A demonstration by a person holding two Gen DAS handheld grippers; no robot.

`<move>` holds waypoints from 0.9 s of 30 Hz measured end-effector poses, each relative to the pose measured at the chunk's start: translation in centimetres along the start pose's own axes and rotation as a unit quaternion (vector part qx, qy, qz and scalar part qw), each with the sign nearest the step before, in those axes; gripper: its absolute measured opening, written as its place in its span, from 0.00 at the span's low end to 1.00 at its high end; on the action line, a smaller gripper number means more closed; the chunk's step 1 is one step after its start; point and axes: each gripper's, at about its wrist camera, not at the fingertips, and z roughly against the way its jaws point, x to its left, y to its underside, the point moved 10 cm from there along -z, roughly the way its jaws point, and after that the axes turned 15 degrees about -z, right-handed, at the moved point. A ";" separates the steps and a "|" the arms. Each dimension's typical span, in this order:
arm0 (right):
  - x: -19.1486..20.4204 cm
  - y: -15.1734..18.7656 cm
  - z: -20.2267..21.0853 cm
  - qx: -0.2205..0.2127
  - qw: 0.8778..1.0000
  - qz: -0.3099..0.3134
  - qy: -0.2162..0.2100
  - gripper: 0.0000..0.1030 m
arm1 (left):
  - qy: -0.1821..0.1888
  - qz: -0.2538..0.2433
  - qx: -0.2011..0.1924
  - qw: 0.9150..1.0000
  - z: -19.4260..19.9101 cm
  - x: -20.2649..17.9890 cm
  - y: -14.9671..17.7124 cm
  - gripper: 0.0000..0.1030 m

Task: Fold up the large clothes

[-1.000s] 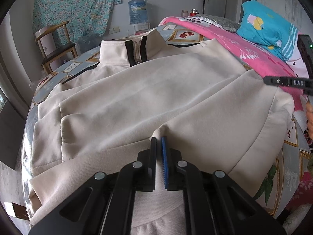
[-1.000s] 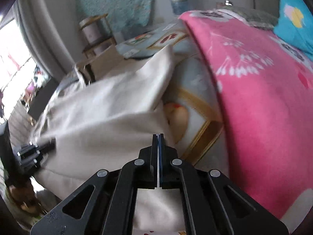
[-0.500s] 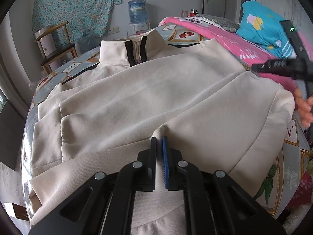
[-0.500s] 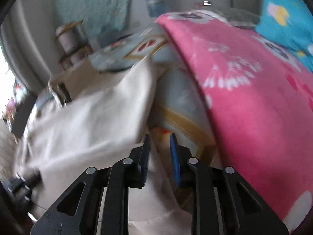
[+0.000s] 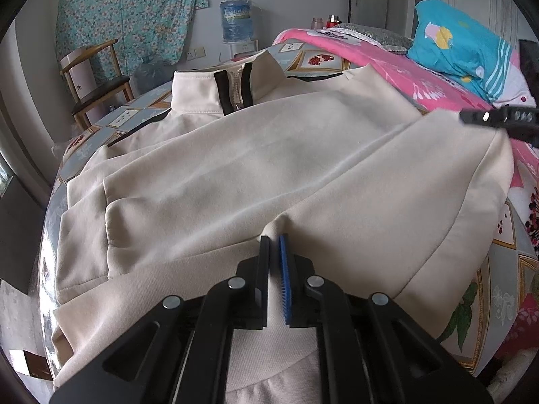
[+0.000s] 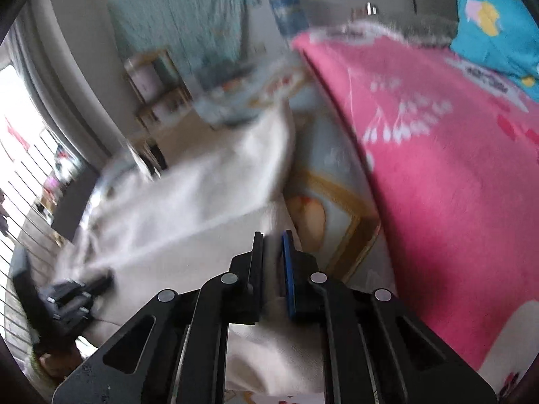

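Note:
A cream zip jacket (image 5: 269, 155) lies spread on a round table (image 5: 505, 269), collar with black trim at the far side. At its near hem my left gripper (image 5: 274, 245) is shut, pinching a small crease of the cloth. My right gripper (image 6: 273, 252) is at the jacket's (image 6: 188, 222) right edge; its jaws are closing with cream cloth filling the narrow gap between them. In the left wrist view the right gripper (image 5: 471, 116) reaches in over the jacket's right corner. The blurred right wrist view has the left gripper (image 6: 101, 281) at lower left.
A pink blanket (image 5: 387, 64) and a blue pillow (image 5: 465, 47) lie along the table's right side, close to the jacket's edge. A wooden chair (image 5: 94, 84) and a water bottle (image 5: 237, 20) stand by the far wall. The table's patterned cover shows near right.
The right gripper's jaws opened and have narrowed again on the cloth edge; it lifted slightly and came back down. The left gripper and the jacket's hem kept still.

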 end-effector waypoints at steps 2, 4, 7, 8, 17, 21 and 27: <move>-1.0 -0.7 -0.4 -0.009 1.000 -0.012 0.014 0.03 | -0.001 -0.003 -0.001 1.000 0.0 0.0 0.1 0.08; -3.9 -2.1 -1.2 -0.024 0.997 -0.038 0.067 0.03 | -0.001 -0.006 0.000 1.000 0.0 0.0 0.1 0.08; -5.7 -3.3 0.0 -0.044 0.993 -0.061 0.087 0.06 | 0.001 -0.007 0.000 1.000 0.0 0.0 0.1 0.08; -5.3 -3.5 0.7 -0.051 0.994 -0.051 0.086 0.08 | 0.001 -0.007 -0.001 1.000 0.0 0.0 0.1 0.08; 8.7 5.0 -0.4 0.035 0.992 0.118 -0.016 0.45 | 0.006 0.008 -0.006 1.000 -0.1 0.2 0.1 0.08; 12.3 9.4 -3.3 0.070 0.981 0.178 -0.019 0.45 | 0.012 0.011 -0.006 1.000 -0.1 0.2 0.1 0.08; 11.2 9.9 -6.9 0.080 0.978 0.189 0.039 0.42 | 0.029 0.034 -0.013 0.999 -0.1 0.4 0.3 0.08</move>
